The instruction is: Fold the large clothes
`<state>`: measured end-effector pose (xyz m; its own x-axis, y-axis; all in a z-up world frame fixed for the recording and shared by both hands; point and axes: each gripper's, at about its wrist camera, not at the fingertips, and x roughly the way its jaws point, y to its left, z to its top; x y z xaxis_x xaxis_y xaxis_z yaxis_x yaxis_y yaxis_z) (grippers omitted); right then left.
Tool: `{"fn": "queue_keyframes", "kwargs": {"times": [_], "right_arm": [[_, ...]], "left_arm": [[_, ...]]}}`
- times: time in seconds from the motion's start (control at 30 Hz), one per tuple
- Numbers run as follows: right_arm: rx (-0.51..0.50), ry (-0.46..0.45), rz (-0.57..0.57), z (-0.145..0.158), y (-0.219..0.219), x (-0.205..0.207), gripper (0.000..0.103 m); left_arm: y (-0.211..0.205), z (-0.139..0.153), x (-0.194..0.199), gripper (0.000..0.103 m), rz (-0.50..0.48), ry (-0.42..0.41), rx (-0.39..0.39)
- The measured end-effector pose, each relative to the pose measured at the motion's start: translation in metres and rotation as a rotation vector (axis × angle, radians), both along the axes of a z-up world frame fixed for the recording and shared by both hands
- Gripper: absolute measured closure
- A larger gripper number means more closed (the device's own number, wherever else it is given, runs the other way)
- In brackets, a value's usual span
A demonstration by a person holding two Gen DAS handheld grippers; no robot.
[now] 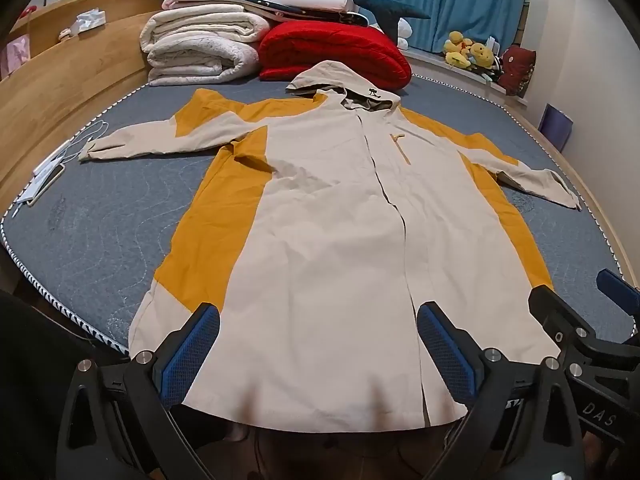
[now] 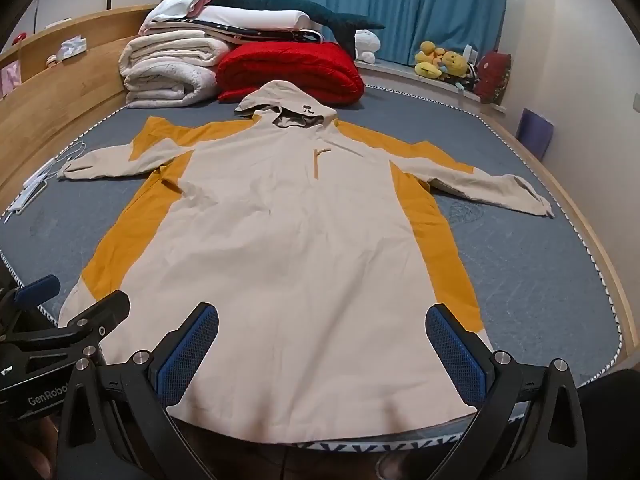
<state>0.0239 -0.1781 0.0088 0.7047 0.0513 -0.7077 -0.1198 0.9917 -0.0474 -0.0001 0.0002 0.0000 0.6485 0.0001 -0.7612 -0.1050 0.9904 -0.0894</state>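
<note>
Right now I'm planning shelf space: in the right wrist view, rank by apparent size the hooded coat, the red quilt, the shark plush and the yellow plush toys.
1. hooded coat, though it lies nearest the camera
2. red quilt
3. shark plush, partly hidden, so unsure against the quilt
4. yellow plush toys, farthest away

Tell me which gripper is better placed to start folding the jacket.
Roughly even, slightly left: both the left gripper and right gripper hang open over the jacket's hem, but the left sits nearer its own hem corner.
</note>
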Motion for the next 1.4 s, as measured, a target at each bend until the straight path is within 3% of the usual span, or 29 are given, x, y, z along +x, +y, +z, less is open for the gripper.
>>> {"fn": "queue_keyframes", "kwargs": {"times": [1.4], "right_arm": [[-0.008, 0.007, -0.009, -0.0026, 0.0012, 0.0015, 0.000]], "left_arm": [[0.0032, -0.0028, -0.0006, 0.006, -0.001, -0.010, 0.010]]}}
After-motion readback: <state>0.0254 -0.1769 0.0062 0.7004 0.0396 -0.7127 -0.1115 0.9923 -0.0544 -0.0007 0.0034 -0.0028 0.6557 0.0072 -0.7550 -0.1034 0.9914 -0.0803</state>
